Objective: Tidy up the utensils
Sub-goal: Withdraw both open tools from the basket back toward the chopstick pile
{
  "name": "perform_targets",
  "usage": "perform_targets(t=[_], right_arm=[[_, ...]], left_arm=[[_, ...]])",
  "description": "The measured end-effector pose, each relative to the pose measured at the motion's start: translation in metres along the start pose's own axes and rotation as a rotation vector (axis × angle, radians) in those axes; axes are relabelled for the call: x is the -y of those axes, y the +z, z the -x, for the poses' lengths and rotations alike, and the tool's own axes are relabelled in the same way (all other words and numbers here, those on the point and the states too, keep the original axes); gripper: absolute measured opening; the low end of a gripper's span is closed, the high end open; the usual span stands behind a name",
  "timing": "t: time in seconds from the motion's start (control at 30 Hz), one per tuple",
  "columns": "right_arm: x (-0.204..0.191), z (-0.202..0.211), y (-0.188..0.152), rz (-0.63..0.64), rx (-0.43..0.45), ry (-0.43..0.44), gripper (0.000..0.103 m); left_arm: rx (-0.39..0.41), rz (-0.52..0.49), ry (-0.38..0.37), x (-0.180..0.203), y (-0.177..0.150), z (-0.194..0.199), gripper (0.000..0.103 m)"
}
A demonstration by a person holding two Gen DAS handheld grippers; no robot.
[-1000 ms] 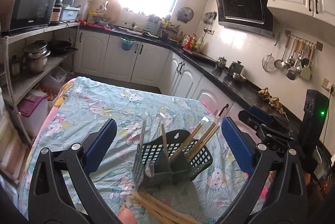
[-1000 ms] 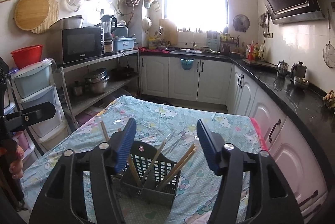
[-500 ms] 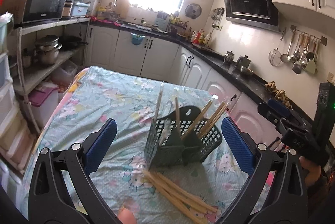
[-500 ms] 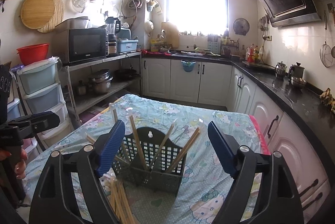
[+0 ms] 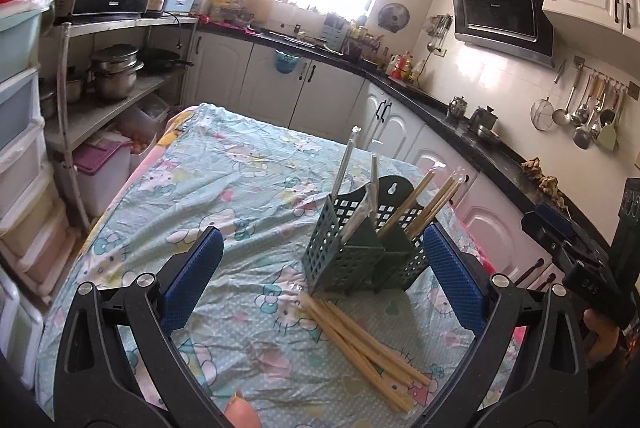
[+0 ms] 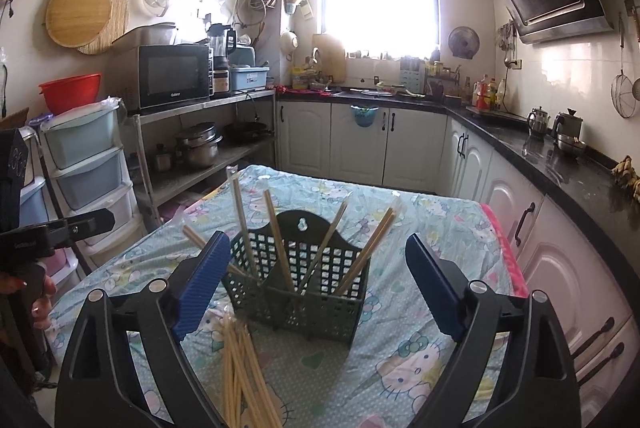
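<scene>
A dark green slotted utensil basket stands on the table, with several wooden chopsticks leaning in its compartments. A loose bundle of chopsticks lies on the cloth just in front of it. My left gripper is open, short of the bundle, holding nothing. My right gripper has its jaws opening, and the basket stands beyond its blue pads, untouched. Each gripper shows at the edge of the other's view: the right gripper, the left gripper.
The table wears a pale blue cartoon-print cloth. A metal shelf with a microwave and pots, plus plastic drawers, stands to the left. White cabinets and a black counter run along the right and back.
Both views have pulled back from the basket and dropped a little, bringing the loose chopstick bundle into sight. The right gripper's jaws have spread wider. The left gripper's jaws look unchanged.
</scene>
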State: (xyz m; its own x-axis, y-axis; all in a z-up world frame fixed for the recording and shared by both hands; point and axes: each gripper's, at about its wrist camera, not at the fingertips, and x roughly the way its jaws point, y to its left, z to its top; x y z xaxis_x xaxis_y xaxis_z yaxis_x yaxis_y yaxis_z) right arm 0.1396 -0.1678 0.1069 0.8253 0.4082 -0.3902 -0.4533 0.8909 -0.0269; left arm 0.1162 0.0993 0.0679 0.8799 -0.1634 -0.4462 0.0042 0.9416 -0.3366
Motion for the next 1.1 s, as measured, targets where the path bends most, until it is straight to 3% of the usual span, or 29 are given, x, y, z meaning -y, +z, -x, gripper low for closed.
perform_targets(t=[1.1], right_arm=[[-0.039, -0.015, -0.058, 0.078, -0.195, 0.095, 0.088]], left_arm=[[-0.14, 0.003, 0.007, -0.001, -0.045, -0.021, 0.092]])
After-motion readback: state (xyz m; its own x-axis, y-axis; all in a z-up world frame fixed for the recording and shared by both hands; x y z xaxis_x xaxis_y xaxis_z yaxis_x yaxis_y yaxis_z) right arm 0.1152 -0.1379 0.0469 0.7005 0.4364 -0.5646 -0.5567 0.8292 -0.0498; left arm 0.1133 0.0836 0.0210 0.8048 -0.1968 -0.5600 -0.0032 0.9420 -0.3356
